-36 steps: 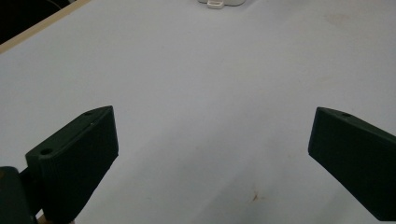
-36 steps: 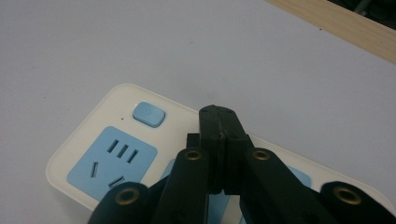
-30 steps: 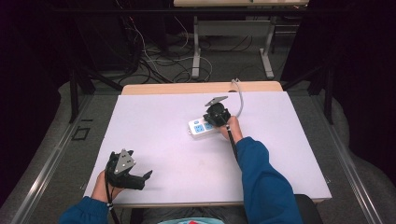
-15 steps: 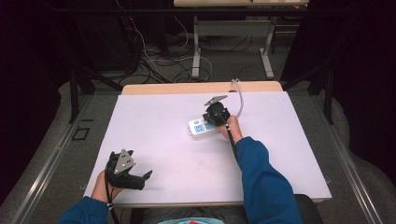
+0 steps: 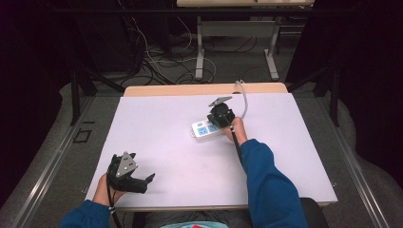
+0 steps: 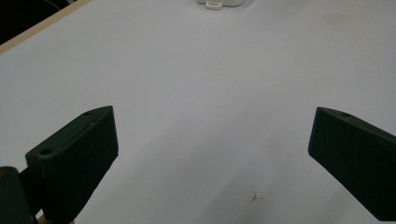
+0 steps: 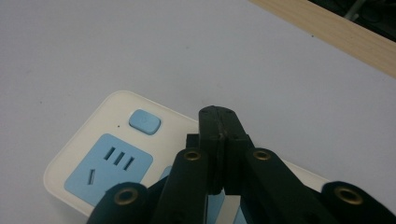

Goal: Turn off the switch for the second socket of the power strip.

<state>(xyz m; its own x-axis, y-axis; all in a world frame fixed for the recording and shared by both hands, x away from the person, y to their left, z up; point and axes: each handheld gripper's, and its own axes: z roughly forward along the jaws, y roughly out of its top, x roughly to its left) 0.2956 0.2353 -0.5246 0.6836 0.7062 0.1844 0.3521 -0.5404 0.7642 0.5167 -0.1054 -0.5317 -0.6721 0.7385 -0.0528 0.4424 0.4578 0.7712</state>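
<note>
Right gripper view has our right gripper (image 7: 219,122) pinched shut, empty, over the power strip (image 7: 122,158) mid-table; we should press its button (image 7: 145,121) squarely. Left gripper (image 6: 212,149) idles wide open.

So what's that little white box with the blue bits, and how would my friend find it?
Start at the big white table and look toward its far edge, right of the middle. There lies a power strip, under the right gripper, whose fingers are pressed shut. It is cream white with blue socket panels and a blue button, and a grey cord runs off the table's back.
</note>
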